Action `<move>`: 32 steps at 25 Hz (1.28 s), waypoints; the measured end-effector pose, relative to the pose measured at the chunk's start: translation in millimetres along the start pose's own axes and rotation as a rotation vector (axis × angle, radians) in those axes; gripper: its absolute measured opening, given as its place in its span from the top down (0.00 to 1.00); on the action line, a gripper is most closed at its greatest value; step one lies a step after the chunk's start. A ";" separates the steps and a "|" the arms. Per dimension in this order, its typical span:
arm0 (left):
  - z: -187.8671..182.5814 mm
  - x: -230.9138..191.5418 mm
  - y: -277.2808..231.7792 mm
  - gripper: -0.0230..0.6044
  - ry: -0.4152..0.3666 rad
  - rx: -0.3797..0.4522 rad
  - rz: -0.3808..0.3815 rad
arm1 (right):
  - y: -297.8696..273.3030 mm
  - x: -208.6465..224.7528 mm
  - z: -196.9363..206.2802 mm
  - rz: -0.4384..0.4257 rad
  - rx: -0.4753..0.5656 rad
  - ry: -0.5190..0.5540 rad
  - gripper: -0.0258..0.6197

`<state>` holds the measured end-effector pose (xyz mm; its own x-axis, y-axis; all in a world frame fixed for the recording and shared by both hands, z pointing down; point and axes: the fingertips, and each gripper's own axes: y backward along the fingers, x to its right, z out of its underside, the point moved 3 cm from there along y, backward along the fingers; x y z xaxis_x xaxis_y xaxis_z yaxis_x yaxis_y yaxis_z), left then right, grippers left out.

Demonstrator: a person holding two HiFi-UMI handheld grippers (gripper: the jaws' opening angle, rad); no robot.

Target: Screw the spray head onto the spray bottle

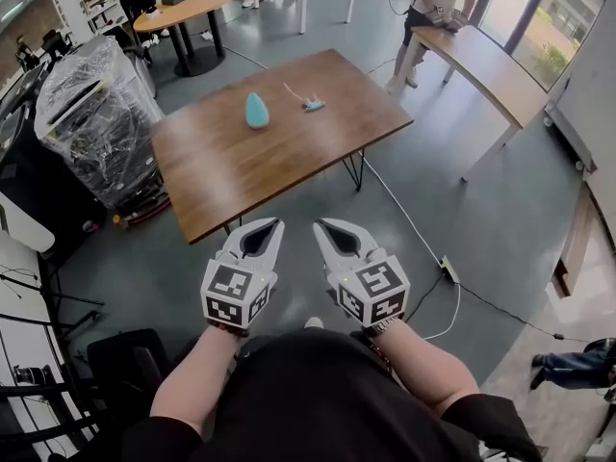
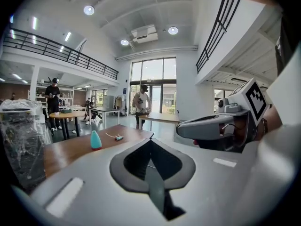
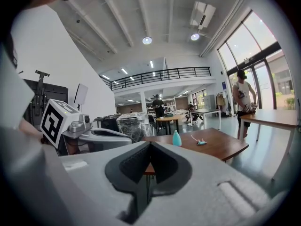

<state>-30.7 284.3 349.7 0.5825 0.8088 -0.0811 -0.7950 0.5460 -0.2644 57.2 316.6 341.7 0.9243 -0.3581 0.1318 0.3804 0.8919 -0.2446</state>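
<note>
In the head view, the left gripper [image 1: 264, 226] and the right gripper [image 1: 328, 227] are held side by side above the grey floor, short of the near edge of the wooden table [image 1: 241, 176], each with its jaws pressed together and nothing between them. On the far part of that table the teal spray bottle [image 1: 256, 111] is seen standing upright, and the spray head [image 1: 313, 104] is seen lying near it to the right, apart from it, with its thin white tube pointing away. A plastic-wrapped rack [image 1: 91, 114] is placed left of the table, a cable [image 1: 423, 248] is laid across the floor on the right, and a person [image 1: 433, 3] is seen at a light table beyond. In the left gripper view, the jaws of the left gripper [image 2: 150, 140] are shown closed on nothing; the spray bottle [image 2: 95, 140] and the spray head [image 2: 118, 137] are seen well ahead on the table (both untouched), and the right gripper [image 2: 207, 126] is seen alongside at the right. In the right gripper view, the jaws of the right gripper [image 3: 150, 145] are likewise shown shut and empty, with the spray bottle [image 3: 177, 138] and the spray head [image 3: 201, 142] lying far ahead on the tabletop
</note>
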 end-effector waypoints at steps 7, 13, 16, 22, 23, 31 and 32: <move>-1.7 -7.0 -32.2 0.94 0.002 -0.025 -0.007 | -16.9 31.7 0.4 -0.010 -0.013 -0.023 0.97; 2.3 -34.4 -59.1 0.94 0.012 -0.032 0.003 | -50.0 50.0 -0.2 -0.003 -0.024 -0.022 0.97; -1.1 -54.5 -75.2 0.94 0.020 -0.020 0.012 | -71.9 59.9 -6.5 0.007 -0.028 -0.009 0.97; -14.9 -106.2 -102.2 0.94 0.031 -0.006 0.039 | -128.2 74.9 -29.1 0.032 -0.037 0.010 0.97; -17.2 -115.3 -105.1 0.94 0.034 -0.005 0.043 | -137.1 75.7 -32.5 0.035 -0.040 0.013 0.97; -28.2 -172.5 -117.2 0.94 0.043 0.013 0.054 | -196.7 79.3 -50.4 0.051 -0.065 0.035 0.97; -28.3 -178.9 -118.0 0.94 0.045 0.011 0.051 | -203.1 79.3 -51.9 0.048 -0.069 0.039 0.97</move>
<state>-36.3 69.0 368.2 0.5484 0.8249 -0.1370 -0.8252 0.5073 -0.2484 54.8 92.7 352.0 0.9414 -0.3274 0.0813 0.3359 0.8875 -0.3153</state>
